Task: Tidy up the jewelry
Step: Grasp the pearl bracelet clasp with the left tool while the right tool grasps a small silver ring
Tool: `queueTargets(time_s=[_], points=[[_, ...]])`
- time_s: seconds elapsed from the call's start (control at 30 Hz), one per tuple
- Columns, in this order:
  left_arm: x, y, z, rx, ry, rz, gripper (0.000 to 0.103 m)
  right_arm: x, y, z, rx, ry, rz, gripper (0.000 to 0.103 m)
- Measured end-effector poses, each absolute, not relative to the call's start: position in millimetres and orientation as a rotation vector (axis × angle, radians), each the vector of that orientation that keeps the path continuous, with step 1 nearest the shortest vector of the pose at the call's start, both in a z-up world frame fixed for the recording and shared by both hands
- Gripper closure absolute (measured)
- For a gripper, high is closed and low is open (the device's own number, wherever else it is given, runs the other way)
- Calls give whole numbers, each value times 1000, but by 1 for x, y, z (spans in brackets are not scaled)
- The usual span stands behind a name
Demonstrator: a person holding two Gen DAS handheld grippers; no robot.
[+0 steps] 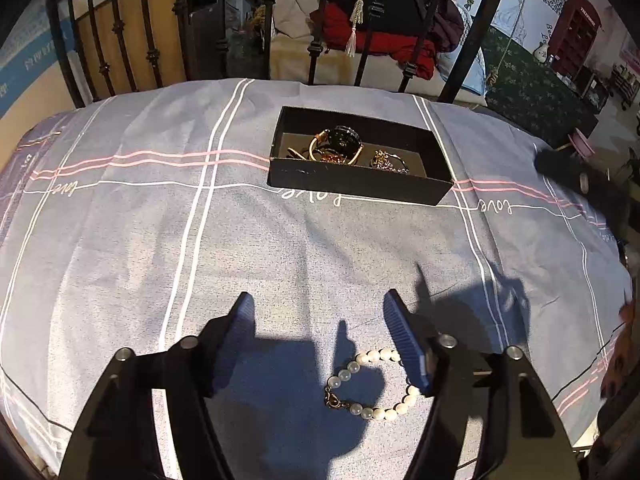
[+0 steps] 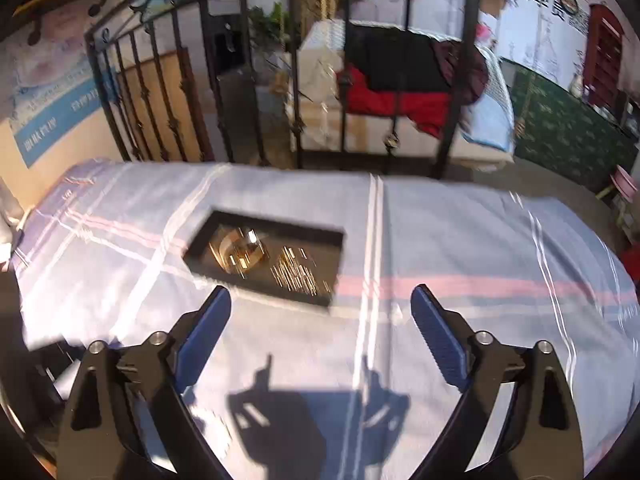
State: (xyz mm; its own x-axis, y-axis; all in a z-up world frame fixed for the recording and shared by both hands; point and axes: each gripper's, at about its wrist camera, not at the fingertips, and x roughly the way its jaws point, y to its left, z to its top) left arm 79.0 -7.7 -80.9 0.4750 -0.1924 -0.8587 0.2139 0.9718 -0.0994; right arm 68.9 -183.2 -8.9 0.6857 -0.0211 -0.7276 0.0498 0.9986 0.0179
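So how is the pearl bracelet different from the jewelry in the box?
The pearl bracelet is white beads; the jewelry in the black box looks gold and dark. The bracelet lies alone on the bedsheet, between the left gripper's fingers; the other pieces are piled together inside. Both are shiny.

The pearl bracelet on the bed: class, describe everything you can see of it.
The pearl bracelet is a loop of round, glossy white beads joined by a small gold-coloured clasp on its left. It lies flat on the grey checked bedsheet, partly in shadow, outside the black jewelry box. The open left gripper hangs over it; its right finger hides part of the loop.
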Motion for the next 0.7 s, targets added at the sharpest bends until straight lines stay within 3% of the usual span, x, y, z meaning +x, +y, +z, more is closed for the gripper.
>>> queueTargets(time_s=[0.2,0.37,0.7], points=[[59,-14,-74,41,1026,-228,9,-13,-185,-58,30,932,-69,11],[45,-19,-88,38,1086,-198,8,-49,-185,-92,78,1008,-51,11],[30,-29,-93,60,1124,-182,6,-70,-206,-95,122,978,-85,11]])
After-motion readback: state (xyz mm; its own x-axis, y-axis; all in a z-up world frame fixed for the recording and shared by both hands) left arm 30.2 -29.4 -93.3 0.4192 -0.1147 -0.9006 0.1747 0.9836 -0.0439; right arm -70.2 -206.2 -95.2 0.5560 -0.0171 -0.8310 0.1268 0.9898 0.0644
